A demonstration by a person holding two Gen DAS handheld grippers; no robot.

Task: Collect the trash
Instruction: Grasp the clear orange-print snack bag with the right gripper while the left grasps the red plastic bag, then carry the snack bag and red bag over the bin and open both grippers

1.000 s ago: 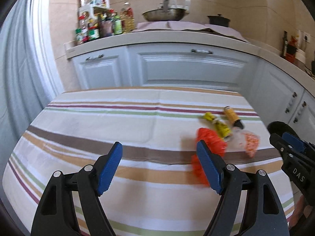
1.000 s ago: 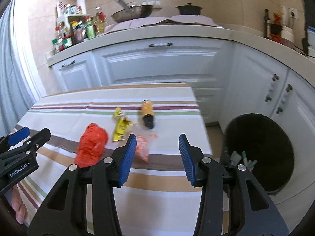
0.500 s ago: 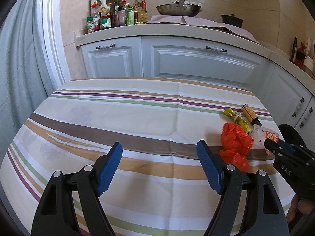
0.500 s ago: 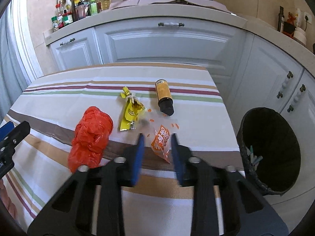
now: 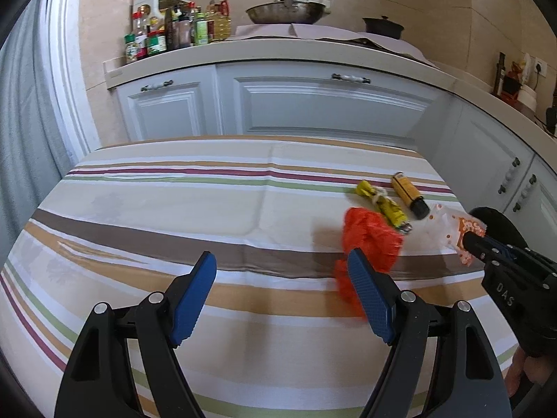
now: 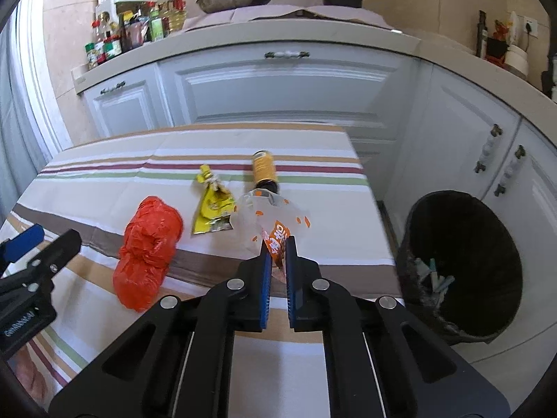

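The right gripper [image 6: 277, 244] is pinching the orange-and-clear wrapper [image 6: 269, 219], its jaws having just been closing onto it; the wrapper is standing up off the striped tablecloth [image 6: 104, 181]. Just behind it a small bottle [image 6: 264, 170] is lying on its side, with a yellow packet [image 6: 212, 205] and a red bag [image 6: 149, 244] lying to its left. The black bin [image 6: 463, 264] is sitting on the floor past the table's right edge. The left gripper [image 5: 282, 278] is hanging wide and empty above the cloth, near the red bag.

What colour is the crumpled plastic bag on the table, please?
Bright red-orange crumpled plastic bag; clearest in the right wrist view.
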